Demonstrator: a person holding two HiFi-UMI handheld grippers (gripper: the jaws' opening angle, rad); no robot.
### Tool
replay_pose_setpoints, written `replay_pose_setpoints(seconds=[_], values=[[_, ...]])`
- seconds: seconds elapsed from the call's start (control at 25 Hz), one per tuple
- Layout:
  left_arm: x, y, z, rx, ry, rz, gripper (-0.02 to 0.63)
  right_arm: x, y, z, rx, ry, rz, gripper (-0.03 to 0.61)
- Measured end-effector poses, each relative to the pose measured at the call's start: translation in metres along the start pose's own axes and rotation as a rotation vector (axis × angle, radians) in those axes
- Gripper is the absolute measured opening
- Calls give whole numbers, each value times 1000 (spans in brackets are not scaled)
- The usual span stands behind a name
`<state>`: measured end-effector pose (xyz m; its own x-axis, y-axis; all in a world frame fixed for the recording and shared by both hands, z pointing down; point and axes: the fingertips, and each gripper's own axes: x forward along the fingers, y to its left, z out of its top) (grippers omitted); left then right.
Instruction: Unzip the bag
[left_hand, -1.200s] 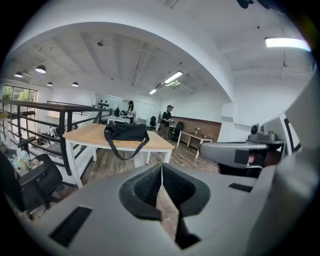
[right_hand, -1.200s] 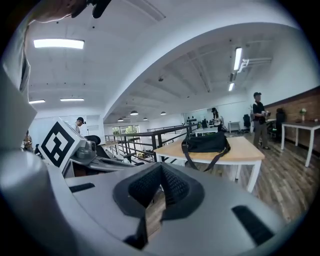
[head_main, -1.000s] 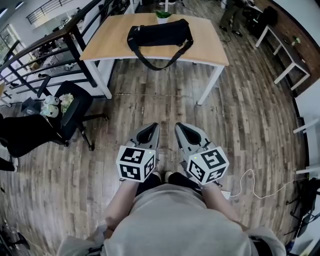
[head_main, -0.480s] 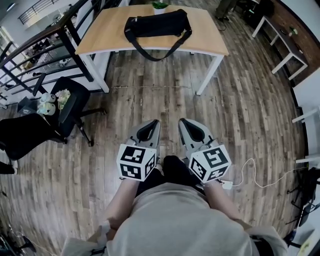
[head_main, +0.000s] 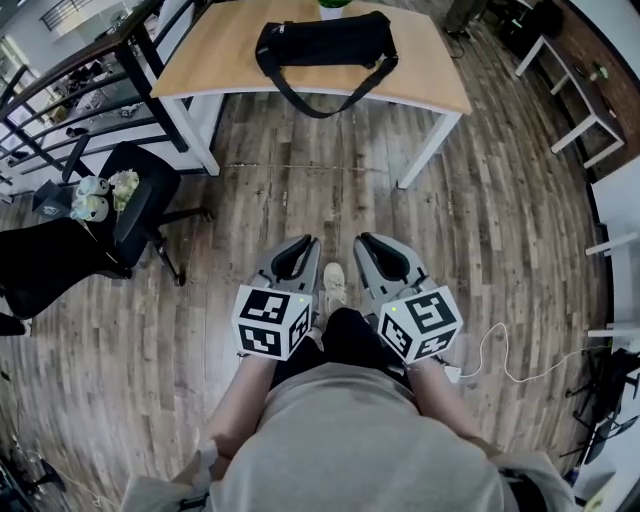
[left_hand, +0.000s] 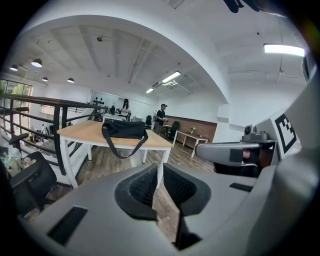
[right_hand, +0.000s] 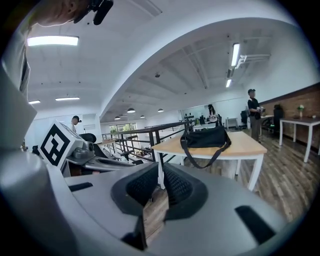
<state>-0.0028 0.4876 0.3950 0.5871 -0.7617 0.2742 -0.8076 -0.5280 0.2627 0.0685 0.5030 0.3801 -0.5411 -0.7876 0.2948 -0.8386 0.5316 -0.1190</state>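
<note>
Wood floor (head_main: 300, 190) runs wide and bare from the person to the table (head_main: 210, 70), so there is plenty of room to walk up. A chair (head_main: 140, 215) and railing (head_main: 70, 100) sit off to the left and a white cable (head_main: 500, 352) lies on the floor at right, all off the straight line.

The black bag (head_main: 322, 42) lies lengthwise on the tabletop, well apart from both grippers. It looks like soft fabric, probably light, so it would likely sag and slide under a pull. Best guess is to pin one end and pinch the zip tab with the other gripper. The zip is too small to make out.

The strap (head_main: 320, 116) droops over the near table edge and could snag.

- Left gripper (head_main: 297, 255): jaws closed, empty.
- Right gripper (head_main: 372, 250): jaws have just been opening to a slim gap, nothing between them.
</note>
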Motion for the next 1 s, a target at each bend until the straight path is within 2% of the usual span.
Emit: replay_pose_setpoints(seconds=[0.24, 0.36, 0.64, 1.0], values=[[51, 29, 21, 2, 11, 26, 30, 53, -41, 17, -1, 1, 32, 60], [81, 42, 39, 4, 10, 37, 87, 83, -66, 38, -5, -9, 50, 64], [153, 73, 92, 13, -29, 89, 88, 143, -122, 90, -41, -58, 120, 64], [216, 89, 117, 3, -43, 142, 89, 178, -175, 106, -39, -40, 165, 91]])
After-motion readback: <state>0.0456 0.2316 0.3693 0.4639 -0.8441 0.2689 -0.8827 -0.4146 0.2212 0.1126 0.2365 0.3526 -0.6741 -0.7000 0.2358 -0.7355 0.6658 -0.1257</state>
